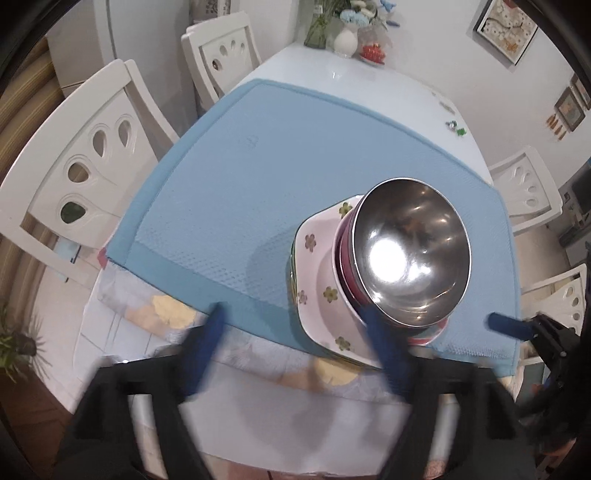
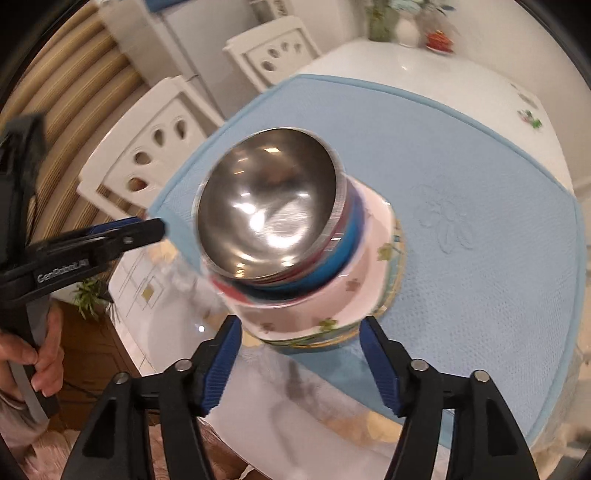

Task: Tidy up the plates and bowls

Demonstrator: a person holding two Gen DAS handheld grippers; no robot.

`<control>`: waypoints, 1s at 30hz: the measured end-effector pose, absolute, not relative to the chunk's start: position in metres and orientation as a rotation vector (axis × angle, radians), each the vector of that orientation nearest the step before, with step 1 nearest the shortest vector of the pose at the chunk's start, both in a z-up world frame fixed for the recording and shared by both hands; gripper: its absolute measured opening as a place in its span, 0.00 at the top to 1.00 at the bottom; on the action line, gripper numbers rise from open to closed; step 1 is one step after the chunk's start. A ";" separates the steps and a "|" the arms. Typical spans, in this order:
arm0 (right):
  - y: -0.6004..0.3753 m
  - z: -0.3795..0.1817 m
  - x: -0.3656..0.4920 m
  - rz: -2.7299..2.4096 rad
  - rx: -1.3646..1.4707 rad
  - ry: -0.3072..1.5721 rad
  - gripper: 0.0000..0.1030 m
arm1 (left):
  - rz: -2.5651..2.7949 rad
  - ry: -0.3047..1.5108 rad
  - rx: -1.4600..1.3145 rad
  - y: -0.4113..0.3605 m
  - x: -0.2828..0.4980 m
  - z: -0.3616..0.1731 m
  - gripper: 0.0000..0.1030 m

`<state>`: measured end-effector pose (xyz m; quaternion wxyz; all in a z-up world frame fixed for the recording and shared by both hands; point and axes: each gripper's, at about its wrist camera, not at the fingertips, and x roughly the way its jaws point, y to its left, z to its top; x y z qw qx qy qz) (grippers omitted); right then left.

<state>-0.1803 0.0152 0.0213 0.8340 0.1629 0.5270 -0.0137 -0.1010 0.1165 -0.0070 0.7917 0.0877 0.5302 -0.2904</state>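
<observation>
One steel bowl (image 1: 412,254) tops one stack on one blue mat (image 1: 236,177), with four white chairs (image 1: 85,177) around.

left gripper (image 1: 295,332): jaws wide, empty | right gripper (image 2: 301,343): jaws wide, empty

A white glossy bench (image 1: 388,85) is covered across its near half by a blue textured mat (image 1: 229,192). At the far end, a glass vase (image 1: 317,33), a white vase (image 1: 346,41) and a small red item (image 1: 373,53) are grouped. A stack of dishes (image 1: 328,291) is carried by the mat near its front edge.
</observation>
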 end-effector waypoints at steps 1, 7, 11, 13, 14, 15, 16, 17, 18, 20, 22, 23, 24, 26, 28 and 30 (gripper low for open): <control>0.018 0.022 -0.180 -0.029 0.327 1.099 0.00 | -0.640 1.147 0.193 0.116 -0.104 -0.008 0.01; 0.021 0.020 -0.174 -0.108 0.264 1.063 0.00 | -0.666 1.170 0.263 0.111 -0.115 -0.019 0.00; 0.020 0.013 -0.173 -0.114 0.270 1.090 0.00 | -0.684 1.205 0.282 0.106 -0.120 -0.028 0.00; 0.023 0.011 -0.171 -0.115 0.248 1.100 0.00 | -0.687 1.204 0.293 0.104 -0.121 -0.029 0.00; 0.024 0.010 -0.171 -0.113 0.247 1.103 0.00 | -0.686 1.199 0.303 0.103 -0.122 -0.031 0.00; 0.026 0.009 -0.169 -0.109 0.251 1.104 0.00 | -0.685 1.195 0.313 0.102 -0.123 -0.030 0.00; 0.026 0.008 -0.169 -0.109 0.255 1.106 0.00 | -0.685 1.192 0.317 0.101 -0.124 -0.029 0.00; 0.025 0.008 -0.169 -0.112 0.256 1.107 0.00 | -0.685 1.191 0.318 0.100 -0.124 -0.029 0.00; 0.024 0.008 -0.169 -0.112 0.257 1.107 0.00 | -0.683 1.190 0.320 0.100 -0.125 -0.029 0.00; 0.022 0.008 -0.170 -0.116 0.254 1.107 0.00 | -0.675 1.186 0.326 0.098 -0.126 -0.028 0.00; 0.022 0.008 -0.171 -0.118 0.249 1.108 0.00 | -0.674 1.186 0.325 0.099 -0.125 -0.029 0.00; 0.021 0.007 -0.172 -0.118 0.249 1.108 0.00 | -0.673 1.187 0.323 0.099 -0.124 -0.029 0.00; 0.021 0.007 -0.171 -0.116 0.251 1.110 0.00 | -0.671 1.189 0.322 0.099 -0.124 -0.029 0.00; 0.021 0.006 -0.170 -0.114 0.256 1.112 0.00 | -0.666 1.189 0.321 0.099 -0.123 -0.030 0.00; 0.020 0.005 -0.170 -0.111 0.254 1.114 0.00 | -0.665 1.188 0.320 0.099 -0.122 -0.030 0.00; 0.020 0.006 -0.170 -0.109 0.250 1.115 0.00 | -0.662 1.187 0.322 0.099 -0.122 -0.030 0.00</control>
